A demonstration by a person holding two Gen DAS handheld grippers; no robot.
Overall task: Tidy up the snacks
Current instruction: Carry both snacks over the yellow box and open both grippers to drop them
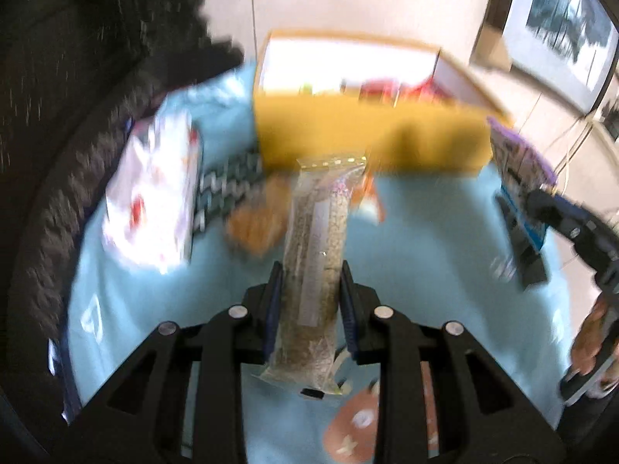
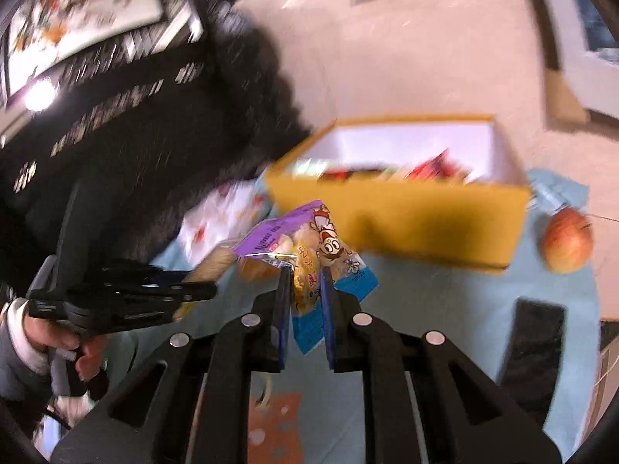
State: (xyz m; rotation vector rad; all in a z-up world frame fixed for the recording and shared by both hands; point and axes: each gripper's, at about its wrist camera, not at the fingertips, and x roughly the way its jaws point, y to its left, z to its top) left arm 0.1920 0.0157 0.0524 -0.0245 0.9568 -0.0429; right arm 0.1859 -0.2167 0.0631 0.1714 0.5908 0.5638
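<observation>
Above the table's blue cloth (image 1: 162, 301), left tool (image 1: 309, 282) clamps a sesame bar (image 1: 315, 255), right tool (image 2: 305, 290) a rice-cracker packet (image 2: 309, 255); lift both clear of the yellow box (image 2: 398, 216) rim before lowering.

Bright, even indoor lighting. Strong motion blur across both views; yellow box (image 1: 367, 139) smeared, print on packets unreadable. Glare spot from a lamp (image 2: 38, 94) at upper left of right wrist view. Soft dark shadow on box front. Heavy fisheye curvature, dark vignette at corners. Nearest black gripper parts sharpest.
</observation>
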